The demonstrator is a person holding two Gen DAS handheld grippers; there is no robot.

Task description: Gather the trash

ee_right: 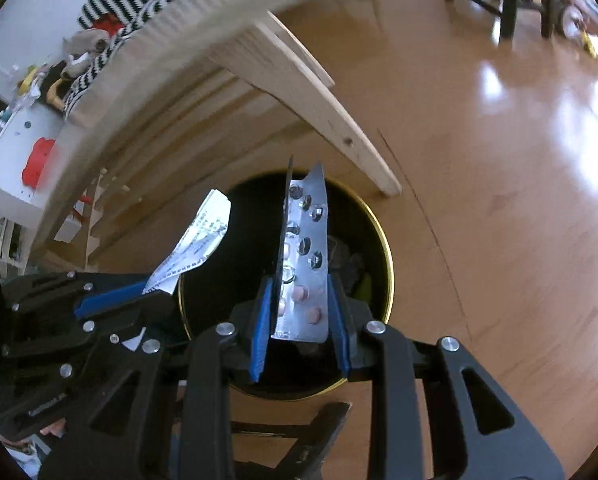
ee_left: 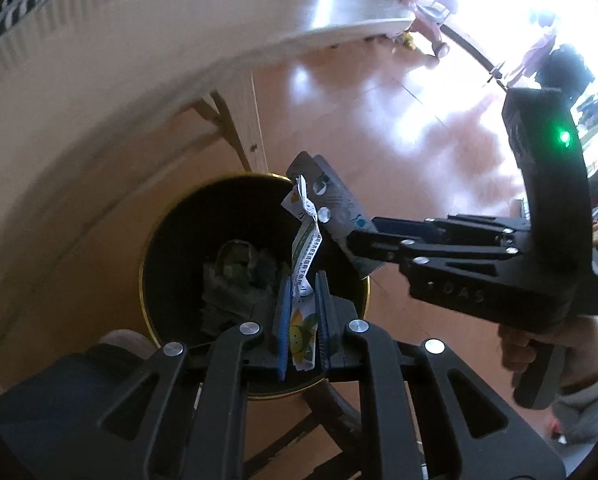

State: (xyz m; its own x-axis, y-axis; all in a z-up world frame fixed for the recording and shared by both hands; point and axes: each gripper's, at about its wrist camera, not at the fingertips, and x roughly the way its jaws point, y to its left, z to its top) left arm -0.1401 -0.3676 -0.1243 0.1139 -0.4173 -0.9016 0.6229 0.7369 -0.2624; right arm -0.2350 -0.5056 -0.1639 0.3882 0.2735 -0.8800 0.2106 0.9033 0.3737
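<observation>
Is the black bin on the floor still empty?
No: the bin already holds crumpled rubbish at its bottom, seen from the left camera.

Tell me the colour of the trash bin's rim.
Gold, a thin band around the black trash bin; it shows best in the right wrist view.

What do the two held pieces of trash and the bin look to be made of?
Wrapper in the left gripper: thin printed paper or film, creased. Blister pack in the right gripper: shiny foil and clear plastic bubbles, some with pinkish pills. Bin: dark, gold rim; probably metal or plastic.
</observation>
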